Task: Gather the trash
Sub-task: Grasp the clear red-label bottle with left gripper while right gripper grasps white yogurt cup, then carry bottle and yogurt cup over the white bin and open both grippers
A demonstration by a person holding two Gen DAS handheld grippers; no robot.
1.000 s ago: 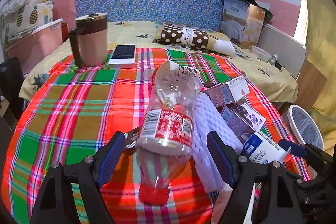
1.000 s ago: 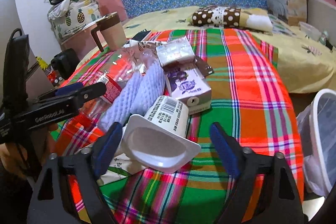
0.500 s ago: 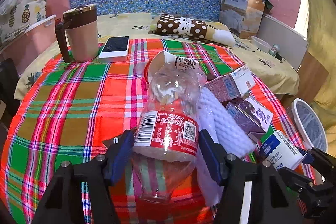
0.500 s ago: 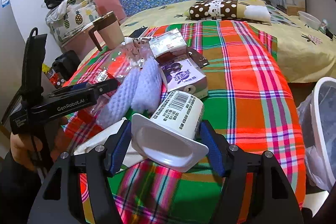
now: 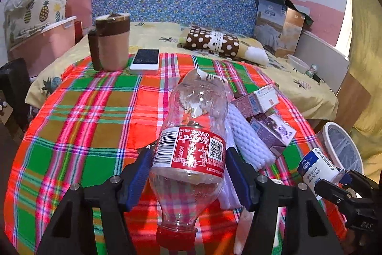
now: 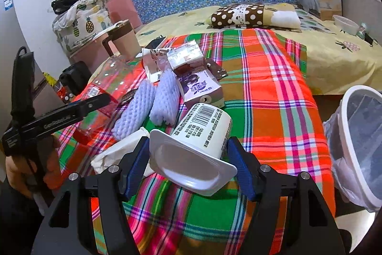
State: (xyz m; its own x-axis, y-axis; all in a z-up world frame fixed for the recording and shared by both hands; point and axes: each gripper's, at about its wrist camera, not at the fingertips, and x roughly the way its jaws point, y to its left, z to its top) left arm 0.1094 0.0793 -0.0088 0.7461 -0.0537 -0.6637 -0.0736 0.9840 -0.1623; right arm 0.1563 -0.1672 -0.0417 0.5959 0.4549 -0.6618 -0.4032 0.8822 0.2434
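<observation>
Grab step done, both claws loaded. Left gripper (image 5: 188,173) has just closed, clamped on the bottle (image 5: 191,135): clear, empty, red label, cap toward camera, above the plaid cloth (image 5: 90,116). Right gripper (image 6: 188,166) just closed on the white yogurt cup (image 6: 200,142), mouth toward camera. Next: carry both to the bin (image 6: 358,142), right of the table, then release.

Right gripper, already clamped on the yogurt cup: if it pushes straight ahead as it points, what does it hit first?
Probably the purple milk carton: it lies right beyond the yogurt cup held in the right gripper, in line with the fingers. The white foam fruit nets sit just left of that line. Depth is uncertain.
</observation>
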